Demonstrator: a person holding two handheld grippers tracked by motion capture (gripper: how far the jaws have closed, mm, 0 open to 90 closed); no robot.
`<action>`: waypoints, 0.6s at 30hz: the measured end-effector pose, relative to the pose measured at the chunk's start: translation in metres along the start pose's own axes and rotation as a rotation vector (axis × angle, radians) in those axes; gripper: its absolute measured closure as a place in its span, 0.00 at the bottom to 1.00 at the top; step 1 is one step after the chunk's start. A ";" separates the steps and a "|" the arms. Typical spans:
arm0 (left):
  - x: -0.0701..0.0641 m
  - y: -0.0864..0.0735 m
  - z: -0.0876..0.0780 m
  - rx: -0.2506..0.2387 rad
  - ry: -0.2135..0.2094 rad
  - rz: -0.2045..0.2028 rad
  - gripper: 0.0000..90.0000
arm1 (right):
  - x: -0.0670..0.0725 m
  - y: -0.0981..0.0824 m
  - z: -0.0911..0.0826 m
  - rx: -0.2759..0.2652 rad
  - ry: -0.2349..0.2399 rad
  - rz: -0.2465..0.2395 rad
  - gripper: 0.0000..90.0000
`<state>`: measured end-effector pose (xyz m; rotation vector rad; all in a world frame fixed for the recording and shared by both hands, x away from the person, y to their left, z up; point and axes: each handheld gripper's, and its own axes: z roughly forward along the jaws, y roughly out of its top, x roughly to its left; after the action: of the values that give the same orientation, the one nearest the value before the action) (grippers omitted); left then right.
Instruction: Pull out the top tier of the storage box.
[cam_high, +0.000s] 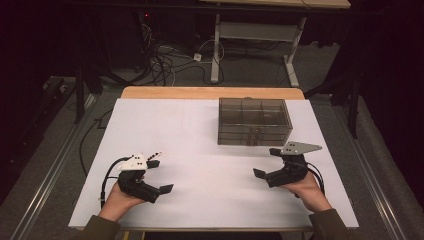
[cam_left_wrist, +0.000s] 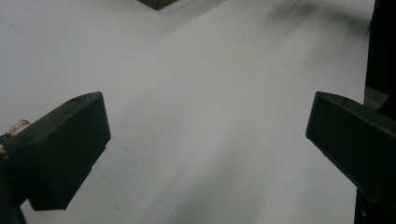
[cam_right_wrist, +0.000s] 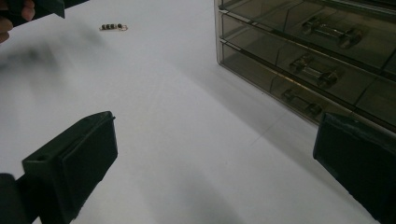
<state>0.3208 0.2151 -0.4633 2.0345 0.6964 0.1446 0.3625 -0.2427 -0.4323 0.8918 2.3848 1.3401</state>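
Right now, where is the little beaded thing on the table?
In the right gripper view the little beaded thing lies flat on the white table, far left of the drawer box, near the left hand-held gripper.

White rectangular work table (cam_high: 200, 125) with a light wooden strip (cam_high: 210, 93) along its far edge. Floor is grey carpet (cam_high: 65, 145), dim, room dark at edges. Metal rails (cam_high: 47, 170) run along the floor on both sides of the table. Beyond the far edge: tangle of black and white cables (cam_high: 170, 60) on the floor, and a second desk with white metal legs (cam_high: 250, 35) and pale top (cam_high: 280, 3). Light falls mainly on the white top.
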 end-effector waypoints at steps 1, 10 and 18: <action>0.000 0.000 0.000 0.000 0.000 0.000 0.00 | -0.001 0.001 0.000 -0.001 -0.002 0.005 0.01; 0.000 0.000 0.000 -0.004 -0.004 -0.001 0.00 | -0.006 0.004 0.004 0.010 -0.010 0.016 0.01; 0.001 0.000 0.000 -0.008 -0.006 -0.004 0.00 | -0.010 0.008 0.006 0.021 -0.019 0.026 0.01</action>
<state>0.3212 0.2155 -0.4631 2.0253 0.6948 0.1383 0.3767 -0.2421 -0.4299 0.9402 2.3856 1.3121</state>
